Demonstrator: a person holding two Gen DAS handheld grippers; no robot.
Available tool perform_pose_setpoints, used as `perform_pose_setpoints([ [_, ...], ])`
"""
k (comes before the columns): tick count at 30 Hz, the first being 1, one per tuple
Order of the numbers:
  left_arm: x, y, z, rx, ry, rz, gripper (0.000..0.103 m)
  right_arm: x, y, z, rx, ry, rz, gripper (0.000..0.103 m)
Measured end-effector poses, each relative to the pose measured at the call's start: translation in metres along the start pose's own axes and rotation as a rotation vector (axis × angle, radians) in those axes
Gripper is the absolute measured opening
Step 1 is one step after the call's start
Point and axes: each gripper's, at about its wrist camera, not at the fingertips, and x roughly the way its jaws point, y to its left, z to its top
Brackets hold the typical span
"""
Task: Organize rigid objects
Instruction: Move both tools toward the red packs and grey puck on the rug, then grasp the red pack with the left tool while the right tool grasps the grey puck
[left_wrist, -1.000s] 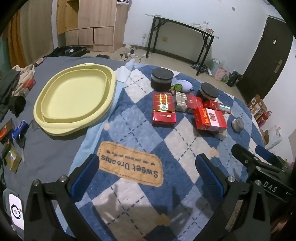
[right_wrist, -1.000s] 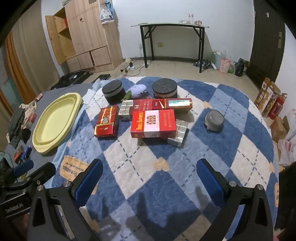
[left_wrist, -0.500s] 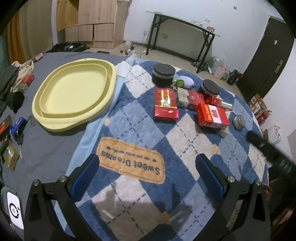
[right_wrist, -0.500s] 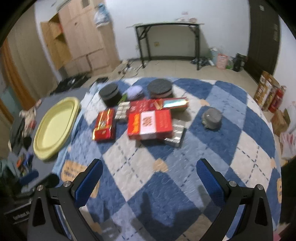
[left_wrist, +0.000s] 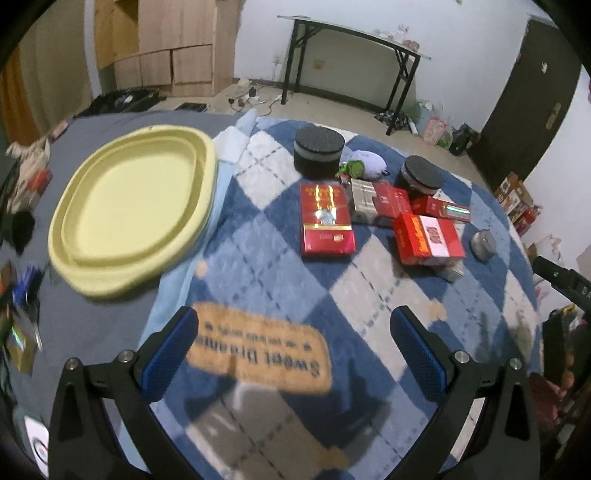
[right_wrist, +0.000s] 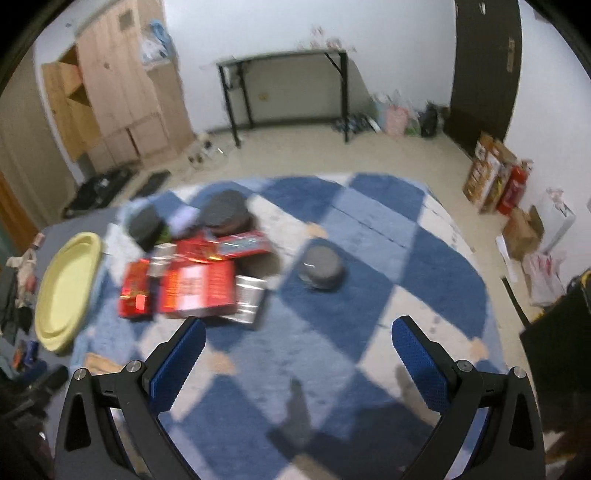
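Surface: I see a blue-and-white checked quilt (left_wrist: 280, 258) spread over a grey sheet; it looks like a bed.
Room: pale floor, a black-legged table (left_wrist: 354, 37) against the white wall, a wooden cabinet (right_wrist: 110, 96) to the left, a dark door (right_wrist: 484, 66) to the right.
Left hand-held gripper (left_wrist: 295, 347): spread wide and empty, above the quilt's near part by an orange label patch (left_wrist: 258, 347).
Right hand-held gripper (right_wrist: 297, 354): spread wide too, nothing between the fingers; my view is blurred.
Task things: red boxes (left_wrist: 325, 221) clustered mid-quilt with silver packs, two black round tins (left_wrist: 318, 149) behind them, a small grey round tin (right_wrist: 320, 266) apart on the right.
Yellow tray (left_wrist: 129, 206): left of the cluster, on the grey sheet.
Open room: bare quilt between both grippers and the cluster.
Edges: clutter along the left edge; boxes on the floor at right.
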Motion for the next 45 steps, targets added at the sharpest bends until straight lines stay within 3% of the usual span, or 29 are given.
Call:
perform_pose_setpoints([
  [3,0.017,-0.004,0.013,0.027,-0.008,0.011,0.103,0.024,-0.001,0.01,-0.099,0.039,0.051,0.103],
  [5,0.034,-0.007,0.019,0.036,-0.025,0.015,0.103,0.039,-0.003,0.014,-0.219,0.011,0.006,0.103],
  [7,0.052,-0.009,0.023,0.029,-0.028,0.038,0.103,0.055,-0.013,0.013,-0.194,0.021,-0.013,0.103],
  [10,0.085,-0.008,0.029,0.002,0.016,0.041,0.103,0.077,-0.034,0.015,-0.044,0.054,0.1,0.099],
  [15,0.114,-0.006,0.037,-0.008,0.024,0.056,0.103,0.094,-0.038,0.016,-0.171,-0.017,0.024,0.099],
  [24,0.132,-0.018,0.05,-0.014,0.013,0.024,0.103,0.145,-0.019,0.034,-0.14,0.042,0.047,0.095],
  [27,0.143,-0.022,0.047,0.024,0.029,0.042,0.103,0.168,-0.011,0.037,-0.179,0.08,-0.004,0.081],
  [30,0.149,-0.02,0.046,0.018,0.045,0.041,0.102,0.175,-0.008,0.036,-0.211,0.065,-0.023,0.079],
  [33,0.148,-0.017,0.048,0.006,0.04,0.052,0.087,0.175,-0.008,0.035,-0.223,0.054,-0.02,0.066],
  [35,0.144,-0.018,0.049,0.0,0.026,0.074,0.062,0.175,-0.011,0.035,-0.206,0.053,-0.013,0.06],
  [36,0.144,-0.02,0.051,0.003,0.022,0.088,0.059,0.174,-0.012,0.035,-0.2,0.054,-0.01,0.054],
  [39,0.145,-0.029,0.049,0.033,0.014,0.103,0.059,0.174,-0.014,0.034,-0.183,0.053,-0.004,0.052],
  [45,0.155,-0.014,0.061,-0.084,0.028,0.037,0.065,0.167,-0.02,0.029,-0.18,0.044,0.009,0.052],
])
